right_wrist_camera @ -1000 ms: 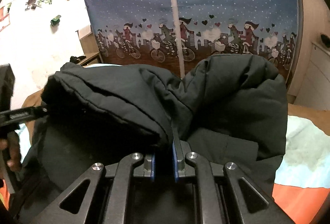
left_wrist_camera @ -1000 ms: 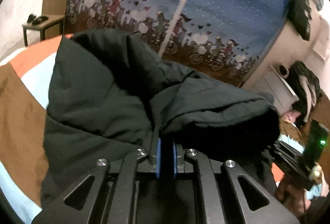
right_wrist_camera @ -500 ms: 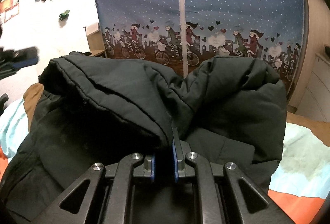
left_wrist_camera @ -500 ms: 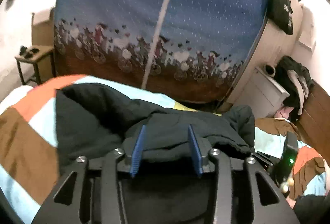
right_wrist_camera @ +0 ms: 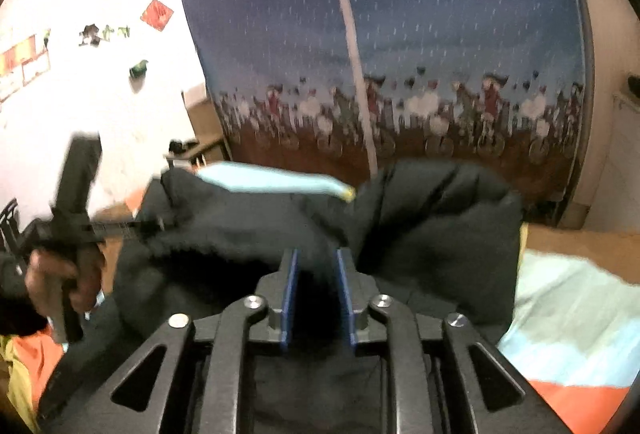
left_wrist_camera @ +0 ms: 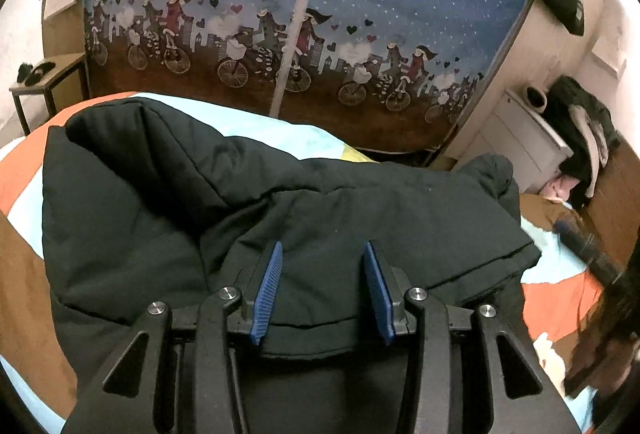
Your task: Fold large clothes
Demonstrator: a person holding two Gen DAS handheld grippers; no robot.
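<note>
A large black padded jacket (left_wrist_camera: 280,218) lies folded over on a colourful patchwork bedspread (left_wrist_camera: 24,170). My left gripper (left_wrist_camera: 322,254) is open, its blue pads apart just above the folded jacket edge and holding nothing. In the right wrist view the jacket (right_wrist_camera: 440,234) is bunched in front of my right gripper (right_wrist_camera: 318,262), which is open with its blue pads a little apart; dark fabric lies between and below them. That view is motion-blurred. The left gripper and the hand on it (right_wrist_camera: 68,234) show at the left.
A blue fabric wardrobe with a cyclist print (left_wrist_camera: 320,14) stands behind the bed. A small side table (left_wrist_camera: 44,78) is at the far left. A white cabinet (left_wrist_camera: 520,130) with clothes piled beside it is at the right. The bedspread (right_wrist_camera: 580,314) shows to the right of the jacket.
Both grippers have let go of the jacket: the left opened first, then the right. The jacket has dropped onto the bed, folded over. The right view has tilted up and blurred.
</note>
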